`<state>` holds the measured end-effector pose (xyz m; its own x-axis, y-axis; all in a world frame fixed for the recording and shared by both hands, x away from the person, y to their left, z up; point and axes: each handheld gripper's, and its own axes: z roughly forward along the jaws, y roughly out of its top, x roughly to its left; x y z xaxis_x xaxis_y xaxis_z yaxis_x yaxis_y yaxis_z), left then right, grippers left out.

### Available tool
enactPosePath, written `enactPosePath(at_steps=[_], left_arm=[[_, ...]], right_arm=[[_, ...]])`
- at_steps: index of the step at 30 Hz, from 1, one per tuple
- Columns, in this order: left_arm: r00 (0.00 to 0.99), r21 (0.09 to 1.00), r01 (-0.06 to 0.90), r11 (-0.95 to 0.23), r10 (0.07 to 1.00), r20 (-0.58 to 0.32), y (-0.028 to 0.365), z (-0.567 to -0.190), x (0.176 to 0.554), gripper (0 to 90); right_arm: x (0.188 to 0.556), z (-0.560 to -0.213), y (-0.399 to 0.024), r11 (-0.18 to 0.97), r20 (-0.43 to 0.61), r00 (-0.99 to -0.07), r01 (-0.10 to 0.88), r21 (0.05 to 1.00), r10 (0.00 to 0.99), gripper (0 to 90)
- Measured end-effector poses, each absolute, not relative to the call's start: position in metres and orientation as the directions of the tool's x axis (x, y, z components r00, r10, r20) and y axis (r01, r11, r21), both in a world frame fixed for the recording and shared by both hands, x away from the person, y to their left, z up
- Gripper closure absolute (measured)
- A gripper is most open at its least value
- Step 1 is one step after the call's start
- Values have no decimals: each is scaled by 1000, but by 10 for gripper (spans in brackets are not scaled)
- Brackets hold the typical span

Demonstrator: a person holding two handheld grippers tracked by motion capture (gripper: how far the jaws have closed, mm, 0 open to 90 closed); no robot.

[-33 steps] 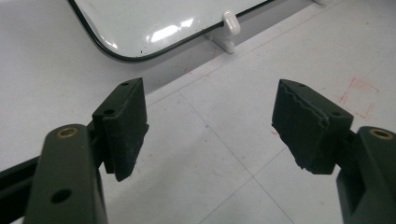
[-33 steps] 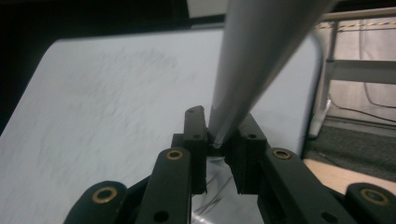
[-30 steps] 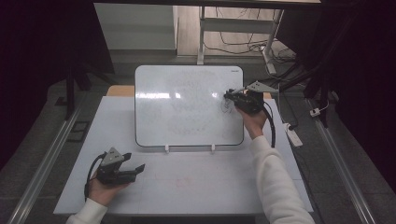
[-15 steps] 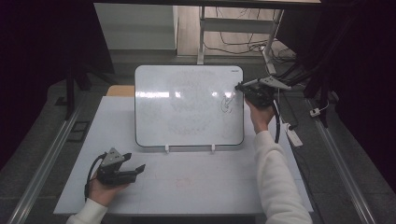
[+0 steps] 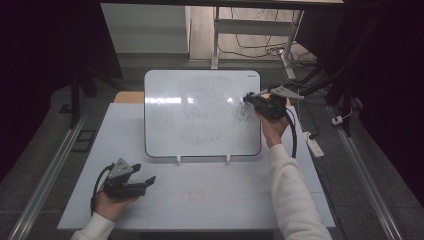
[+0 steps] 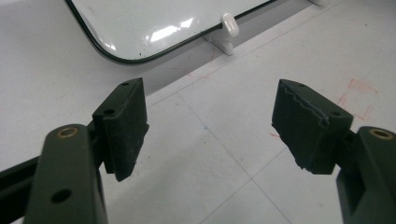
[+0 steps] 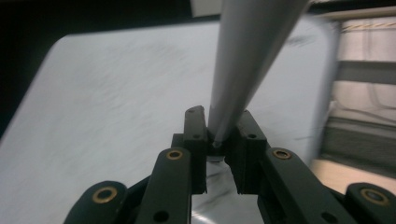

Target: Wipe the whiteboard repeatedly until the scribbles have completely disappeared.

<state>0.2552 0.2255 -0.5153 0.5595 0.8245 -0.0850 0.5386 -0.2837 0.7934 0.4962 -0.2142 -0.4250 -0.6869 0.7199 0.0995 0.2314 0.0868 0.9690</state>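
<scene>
Right claw (image 5: 248, 98), pinching a grey marker (image 7: 243, 60), has shifted across the right edge of the whiteboard (image 5: 200, 115) since a second ago, likely mid-stroke. Left claw (image 5: 145, 182), spread and empty, rests on the tabletop (image 5: 225, 195) below the whiteboard. Right gripper view alone shows the pinch; high view alone shows faint marks near the tip.

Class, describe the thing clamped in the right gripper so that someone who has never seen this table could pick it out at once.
Start at the whiteboard propped up at the far half of the white table. At its right edge the right gripper is shut on a slim grey marker. It is the one long, tapering grey stick here; the left gripper rests open near the table's front-left corner.
</scene>
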Motion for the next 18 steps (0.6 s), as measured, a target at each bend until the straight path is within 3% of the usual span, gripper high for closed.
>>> enactPosePath(at_steps=[2, 4, 6, 8, 14, 18], left_arm=[[558, 793, 541, -282, 825, -87, 226, -515, 255, 275], [558, 795, 538, -281, 825, -85, 226, -515, 254, 275], [559, 797, 534, -281, 825, -83, 226, -514, 253, 275], [560, 797, 535, -281, 824, -85, 226, -515, 254, 275], [559, 795, 537, -282, 825, -85, 226, -515, 255, 275], [560, 796, 535, -282, 824, -84, 225, -515, 254, 275]], right_arm=[[490, -429, -202, 152, 43, -715, 206, 967, 698, 776], [493, -427, -209, 123, 66, -702, 214, 969, 709, 776], [500, -422, -230, 38, 117, -628, 227, 973, 769, 777], [500, -422, -232, 22, 133, -628, 233, 972, 767, 776], [484, -431, -209, 177, 25, -713, 207, 962, 701, 776], [497, -421, -241, 38, 107, -603, 222, 974, 790, 776]])
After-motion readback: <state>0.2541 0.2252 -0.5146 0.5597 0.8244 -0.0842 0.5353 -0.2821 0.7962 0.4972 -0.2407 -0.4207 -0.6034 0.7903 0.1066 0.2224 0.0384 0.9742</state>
